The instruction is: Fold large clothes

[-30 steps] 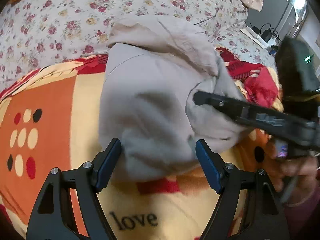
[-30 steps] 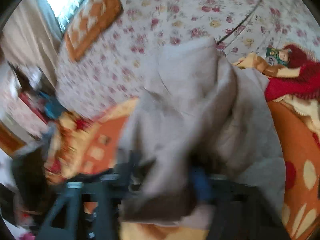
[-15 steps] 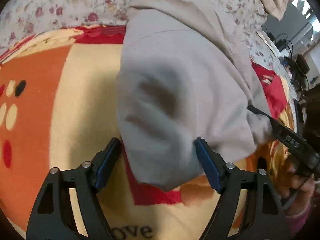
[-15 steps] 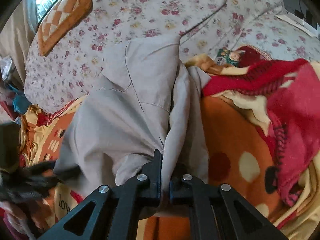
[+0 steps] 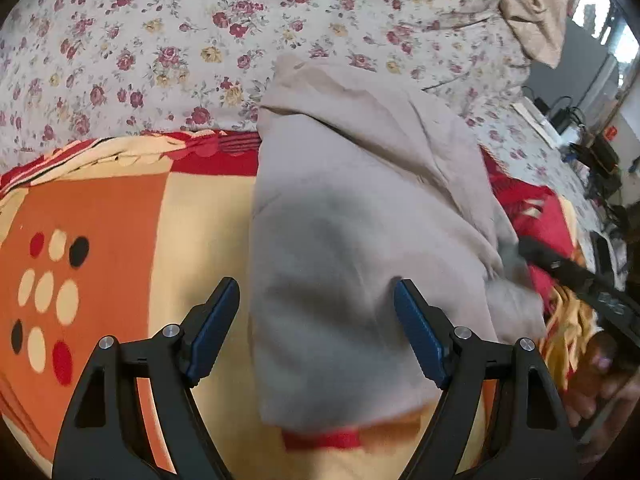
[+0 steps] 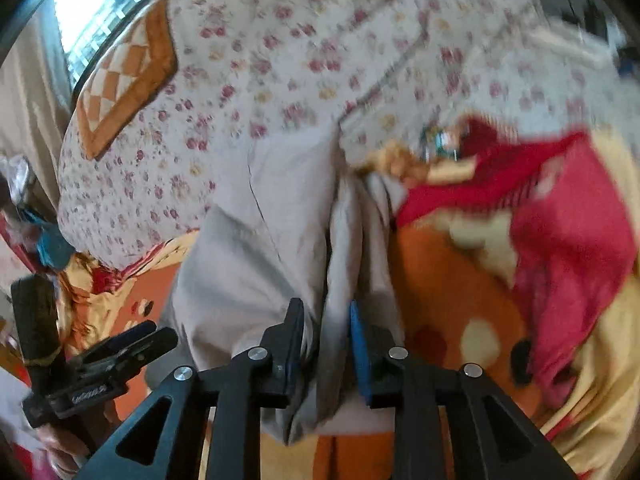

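A large grey-beige garment (image 5: 352, 220) lies folded lengthwise on an orange, yellow and red blanket (image 5: 120, 220). My left gripper (image 5: 316, 292) hovers open over its near left edge, one pad above the blanket, the other above the cloth. In the right wrist view the garment (image 6: 248, 264) runs away from me with a bunched fold down its right side. My right gripper (image 6: 326, 312) has that fold between its jaws, which are opening and no longer clamp it. One of its fingers (image 5: 552, 264) shows at the garment's right edge in the left wrist view.
A floral bedspread (image 5: 160, 40) lies beyond the blanket, with an orange checked pillow (image 6: 128, 72) at the back left. Crumpled red blanket (image 6: 572, 248) rises on the right. A beige cloth (image 5: 528, 4) and cables (image 5: 592, 152) sit at the far right. A hand (image 5: 600, 368) holds the right gripper.
The right gripper's jaws, clamped on the bunched fold half a second ago, have parted. The left gripper has shifted sideways over the garment's near edge and stayed open.
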